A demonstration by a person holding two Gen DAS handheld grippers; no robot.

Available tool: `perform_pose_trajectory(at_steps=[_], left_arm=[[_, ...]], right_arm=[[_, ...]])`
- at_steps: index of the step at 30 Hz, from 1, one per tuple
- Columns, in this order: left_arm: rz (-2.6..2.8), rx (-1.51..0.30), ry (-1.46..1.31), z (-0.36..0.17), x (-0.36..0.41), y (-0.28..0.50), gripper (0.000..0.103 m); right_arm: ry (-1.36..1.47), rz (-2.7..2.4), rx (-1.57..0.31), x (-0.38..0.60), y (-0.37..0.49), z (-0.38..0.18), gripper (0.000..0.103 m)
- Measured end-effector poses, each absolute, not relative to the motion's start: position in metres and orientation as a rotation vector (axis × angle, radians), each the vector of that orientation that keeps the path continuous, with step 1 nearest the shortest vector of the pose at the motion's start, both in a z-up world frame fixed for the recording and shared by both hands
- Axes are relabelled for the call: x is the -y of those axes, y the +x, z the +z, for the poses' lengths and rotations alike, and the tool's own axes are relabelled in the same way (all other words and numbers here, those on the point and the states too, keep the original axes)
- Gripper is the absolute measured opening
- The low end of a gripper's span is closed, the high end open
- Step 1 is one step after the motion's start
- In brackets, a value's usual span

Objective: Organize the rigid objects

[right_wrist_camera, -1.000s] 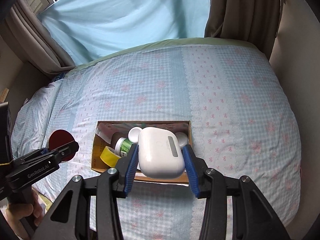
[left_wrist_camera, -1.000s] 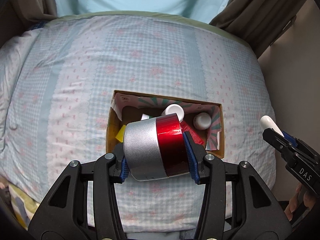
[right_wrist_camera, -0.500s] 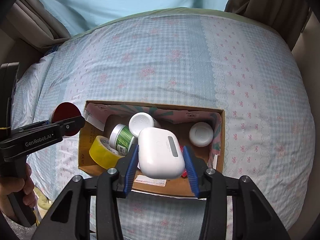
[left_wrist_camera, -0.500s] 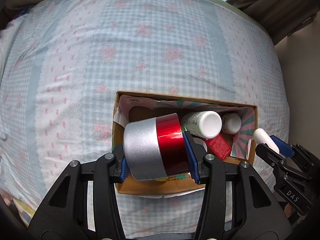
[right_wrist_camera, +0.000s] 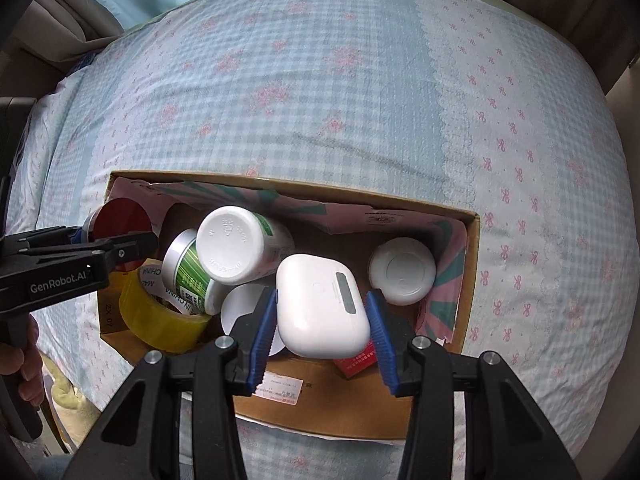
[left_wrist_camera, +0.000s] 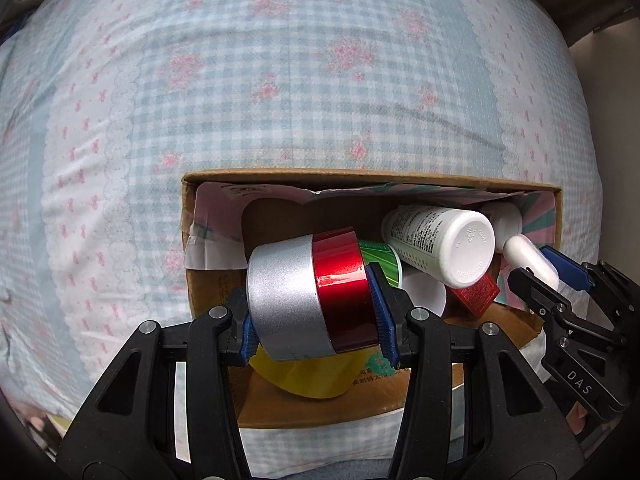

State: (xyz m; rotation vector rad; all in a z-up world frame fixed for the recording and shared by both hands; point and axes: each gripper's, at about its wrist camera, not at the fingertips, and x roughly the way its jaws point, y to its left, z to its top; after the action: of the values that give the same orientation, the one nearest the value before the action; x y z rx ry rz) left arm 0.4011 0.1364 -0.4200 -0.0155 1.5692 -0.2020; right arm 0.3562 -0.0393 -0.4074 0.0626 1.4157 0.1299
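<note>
The left gripper (left_wrist_camera: 314,316) pinches a silver-and-red can (left_wrist_camera: 308,294) between its blue pads, held over the near left part of the cardboard box (right_wrist_camera: 474,280). The right gripper (right_wrist_camera: 322,330) pinches a white earbud case (right_wrist_camera: 320,306) over the near middle of the same box. Under the can lies a yellow tape roll (right_wrist_camera: 160,316); beside it a green-striped tin (right_wrist_camera: 188,270) and a white bottle (right_wrist_camera: 240,246) lean on their sides, crowding the left half. A small red packet (right_wrist_camera: 358,362) shows just below the case, and a white jar (right_wrist_camera: 402,272) stands at the box's right end. The box rests on a blue checked bedspread (right_wrist_camera: 320,92) with pink flowers, and curtains (right_wrist_camera: 72,28) hang beyond.
</note>
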Motion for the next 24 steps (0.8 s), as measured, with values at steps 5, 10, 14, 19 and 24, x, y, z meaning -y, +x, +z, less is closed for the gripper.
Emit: perform_pose_trajectory(at_steps=[5,10,14,19,24], left_arm=[[-0.178,-1.640,0.028,-0.433,-0.135,0.409,0.061],[-0.201,-1.605,-0.030,-0.421,-0.145,0.405,0.103],[-0.196,-1.571,-0.016,-0.412,-0.148,0.399,0.103],[-0.197,-1.571,0.003,-0.407,-0.145,0.394,0.103],[-0.192,-1.547,0.043,-0.394,-0.138,0.386,0.103]], right_arm=[[0.052,0.150,-1.410,0.035,0.366,-0.416,0.042],[0.058,0.133,-1.404,0.035,0.368,-0.422,0.101],[0.105,0.122,-1.427,0.046,0.365,-0.423,0.103],[0.138,0.114,-1.410,0.052,0.362,-0.418,0.103],[0.170,0.102,-1.389,0.057,0.355,-0.403,0.103]])
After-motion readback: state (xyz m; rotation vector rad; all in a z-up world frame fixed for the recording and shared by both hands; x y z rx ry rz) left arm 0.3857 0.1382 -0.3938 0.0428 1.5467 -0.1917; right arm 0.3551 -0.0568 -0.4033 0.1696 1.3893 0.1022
